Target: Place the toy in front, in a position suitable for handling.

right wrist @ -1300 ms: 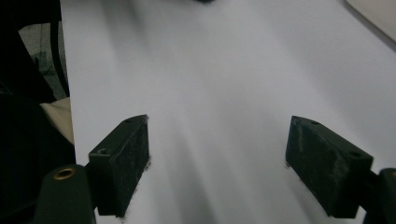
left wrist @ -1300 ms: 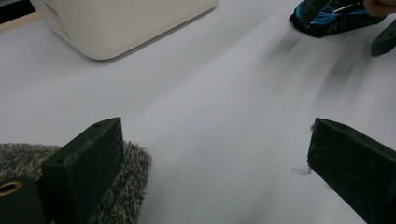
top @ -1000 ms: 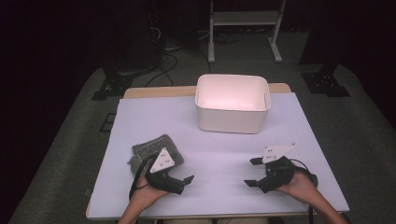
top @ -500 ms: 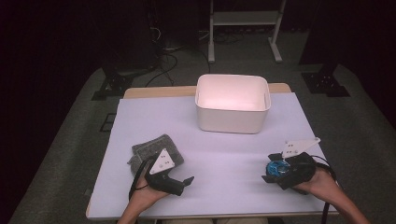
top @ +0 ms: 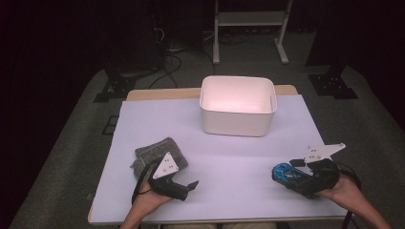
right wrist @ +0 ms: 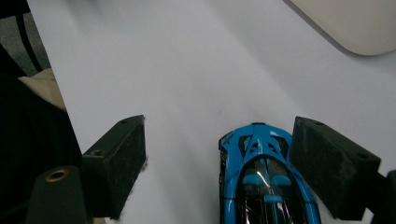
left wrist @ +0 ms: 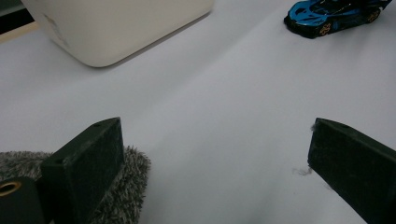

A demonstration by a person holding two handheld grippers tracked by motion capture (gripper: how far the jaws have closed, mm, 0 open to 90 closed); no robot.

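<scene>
Your right gripper [top: 305,177] lies low near the table's [top: 229,157] front right, jaws spread around the car [right wrist: 264,186], which sits against the right-hand jaw in its own view. The car is glossy blue and black, low and wedge-shaped. Your left gripper [top: 184,187] rests front left, jaws wide apart, beside a fuzzy grey cloth [top: 155,152]. A smooth white rounded bin [top: 237,106] stands behind.

Left gripper [left wrist: 215,154] jaws stand wide apart. Grey fuzzy cloth [left wrist: 123,186] lies under the left jaw. White bin [left wrist: 116,28] top left; blue toy car [left wrist: 334,16] top right.
</scene>
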